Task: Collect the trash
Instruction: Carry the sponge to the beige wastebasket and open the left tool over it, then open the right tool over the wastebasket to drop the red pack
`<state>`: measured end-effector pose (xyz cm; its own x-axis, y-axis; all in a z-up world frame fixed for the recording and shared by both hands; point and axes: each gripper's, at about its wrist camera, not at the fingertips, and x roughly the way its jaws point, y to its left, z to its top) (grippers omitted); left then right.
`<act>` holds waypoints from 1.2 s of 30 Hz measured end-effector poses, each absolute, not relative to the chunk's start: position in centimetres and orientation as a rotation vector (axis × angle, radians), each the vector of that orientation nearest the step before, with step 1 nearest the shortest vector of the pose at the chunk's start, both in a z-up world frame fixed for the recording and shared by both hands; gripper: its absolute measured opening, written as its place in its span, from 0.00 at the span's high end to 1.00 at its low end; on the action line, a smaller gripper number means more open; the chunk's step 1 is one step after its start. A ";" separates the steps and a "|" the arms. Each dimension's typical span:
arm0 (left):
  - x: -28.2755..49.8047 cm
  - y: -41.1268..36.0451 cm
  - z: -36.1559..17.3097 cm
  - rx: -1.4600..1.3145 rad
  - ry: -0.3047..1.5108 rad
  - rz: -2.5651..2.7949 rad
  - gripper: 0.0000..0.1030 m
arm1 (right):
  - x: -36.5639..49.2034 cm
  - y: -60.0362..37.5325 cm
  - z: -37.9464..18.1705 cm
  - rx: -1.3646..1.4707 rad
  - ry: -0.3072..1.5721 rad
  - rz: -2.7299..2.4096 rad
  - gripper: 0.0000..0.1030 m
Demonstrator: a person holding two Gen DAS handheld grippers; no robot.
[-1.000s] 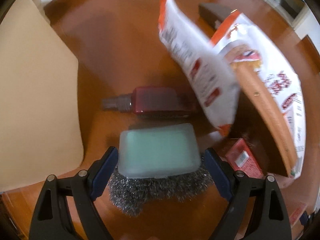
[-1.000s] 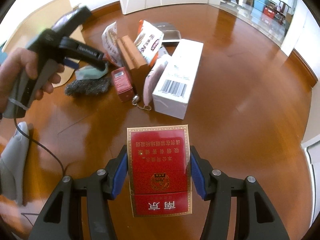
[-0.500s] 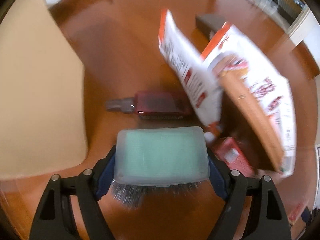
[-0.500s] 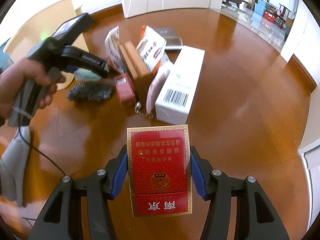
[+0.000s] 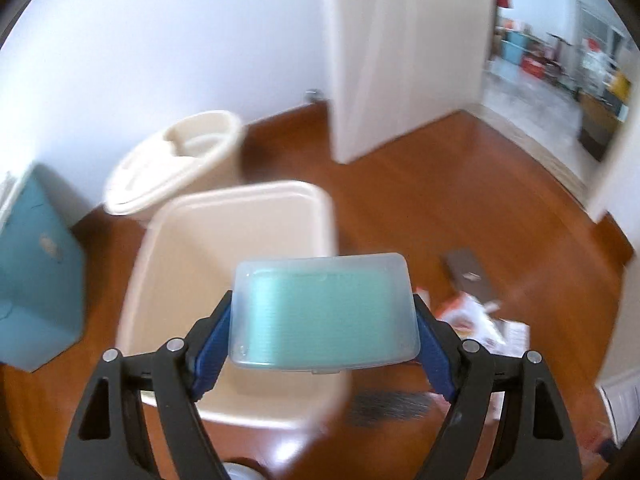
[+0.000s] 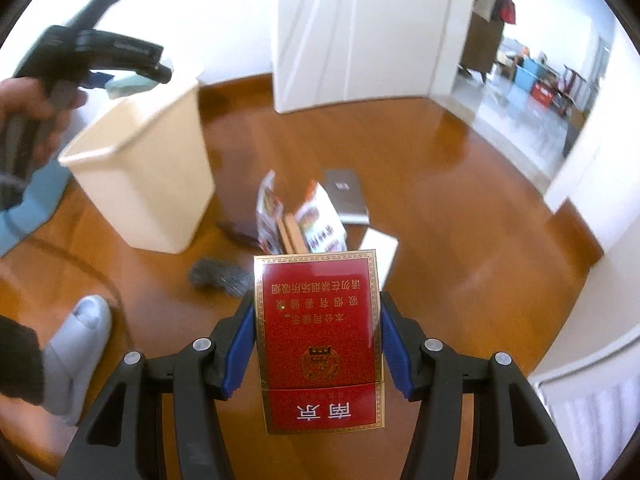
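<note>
My left gripper (image 5: 322, 322) is shut on a translucent plastic case with a green insert (image 5: 322, 312), held in the air just before the open cream trash bin (image 5: 256, 216). In the right wrist view the left gripper (image 6: 132, 76) hovers over the bin's rim (image 6: 132, 136). My right gripper (image 6: 317, 332) is shut on a red cigarette pack (image 6: 318, 328), held above the wood floor. The trash pile lies beyond it: snack bags (image 6: 320, 220), a steel wool pad (image 6: 220, 276), a white box (image 6: 380, 248).
A round cream lidded bin (image 5: 176, 160) stands behind the trash bin, a teal box (image 5: 36, 272) to its left. A dark flat box (image 6: 346, 196) lies on the floor. A slippered foot (image 6: 76, 344) is at lower left. White wall column (image 6: 352, 32) behind.
My left gripper closed on the plastic case, lifted it off the steel wool and swung it up over the trash bin. My right gripper rose a little, still holding the cigarette pack.
</note>
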<state>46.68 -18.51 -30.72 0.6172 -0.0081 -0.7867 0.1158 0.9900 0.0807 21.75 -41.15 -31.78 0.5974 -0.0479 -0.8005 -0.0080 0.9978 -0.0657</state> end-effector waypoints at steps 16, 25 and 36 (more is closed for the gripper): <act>51.5 -11.9 -33.0 0.215 1.059 -0.039 0.17 | 28.1 -33.7 -25.5 -0.118 0.946 0.108 0.42; 51.3 -7.9 -30.1 0.221 1.084 -0.086 0.16 | 34.4 -28.5 -22.2 -0.109 0.911 0.135 0.42; 48.9 1.2 -24.7 0.064 1.033 0.021 0.16 | 49.2 -15.9 -28.6 0.029 0.981 0.221 0.42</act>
